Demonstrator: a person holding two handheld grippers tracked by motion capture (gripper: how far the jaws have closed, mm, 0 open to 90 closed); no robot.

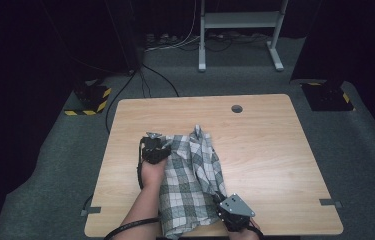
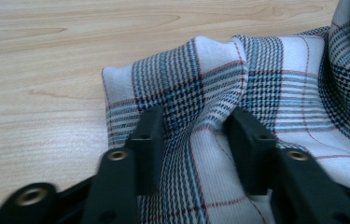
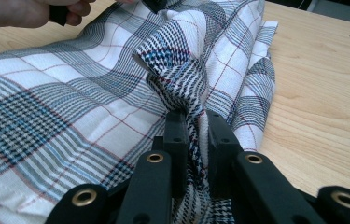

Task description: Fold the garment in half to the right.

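right claw (image 3: 192, 122) clamps cloth (image 3: 70, 107) fold | left claw (image 2: 195, 127) straddles cloth corner, unclenched | bare table (image 1: 275, 150) beyond

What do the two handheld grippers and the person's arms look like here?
Both the left gripper and the right gripper are black with two flat jaws and brass-ringed screw holes. The right one carries a grey three-cornered plate; black cables trail back along the bare, sleeveless forearms.

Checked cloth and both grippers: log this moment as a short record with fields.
surface: wooden table
item: checked cloth, rumpled, near front edge
left gripper: at cloth's far left corner, jaws astride a raised fold, pads not clearly pressing
right gripper: shut on a bunched fold at cloth's near right part
table feature: round cable hole, far side
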